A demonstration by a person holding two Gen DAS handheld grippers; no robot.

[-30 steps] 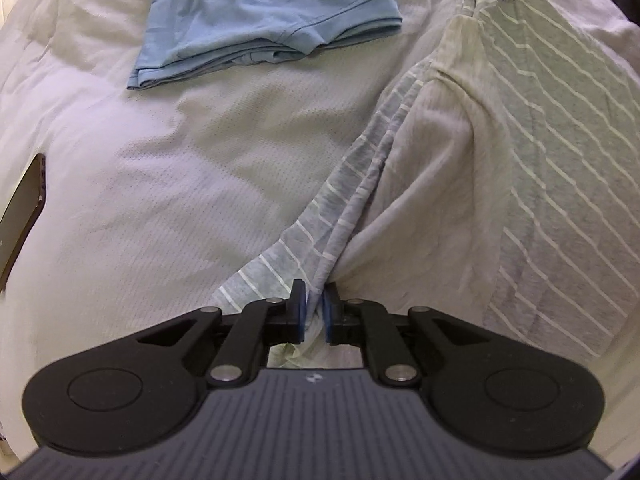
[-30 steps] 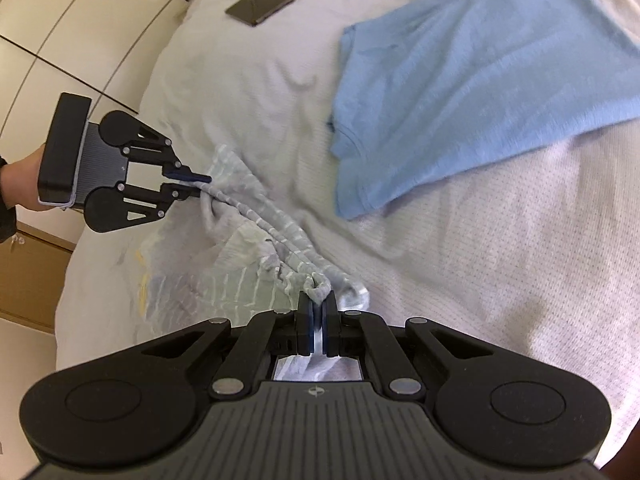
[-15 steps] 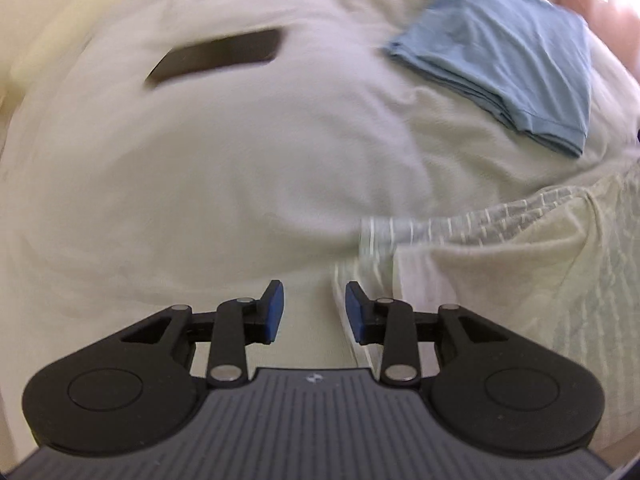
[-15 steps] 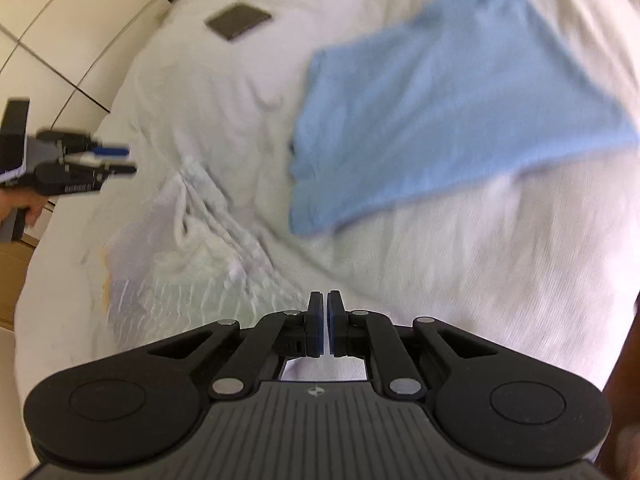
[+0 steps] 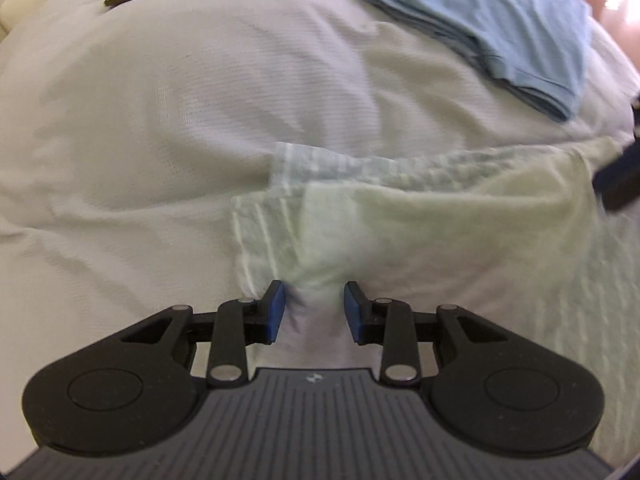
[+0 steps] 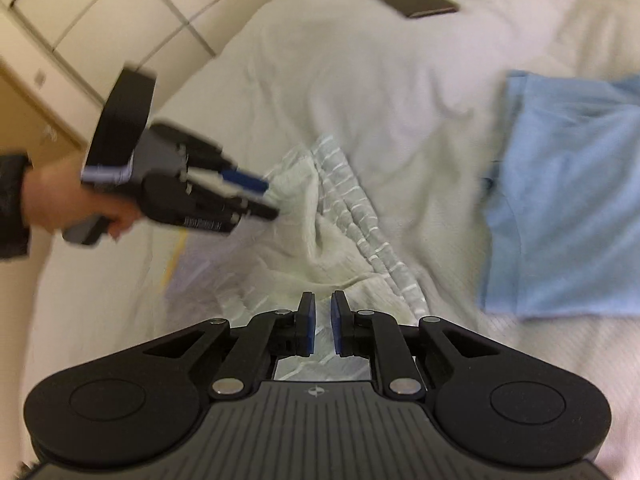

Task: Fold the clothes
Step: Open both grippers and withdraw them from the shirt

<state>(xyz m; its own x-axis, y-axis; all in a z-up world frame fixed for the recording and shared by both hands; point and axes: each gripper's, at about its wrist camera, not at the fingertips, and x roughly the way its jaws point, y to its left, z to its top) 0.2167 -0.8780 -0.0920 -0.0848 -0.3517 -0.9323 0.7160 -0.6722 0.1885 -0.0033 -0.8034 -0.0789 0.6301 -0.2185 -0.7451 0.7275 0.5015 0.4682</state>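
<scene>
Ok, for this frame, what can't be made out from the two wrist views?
- Striped garment: its type and full outline. Motion blur in both views; the left wrist view's right edge cuts it off.
- Left gripper: right wrist view blurs it, so fabric contact is unclear; jaws stand apart.
- Right gripper: whether cloth lies between the slightly parted jaws.
- Blue shirt: cut by the right edge.
</scene>
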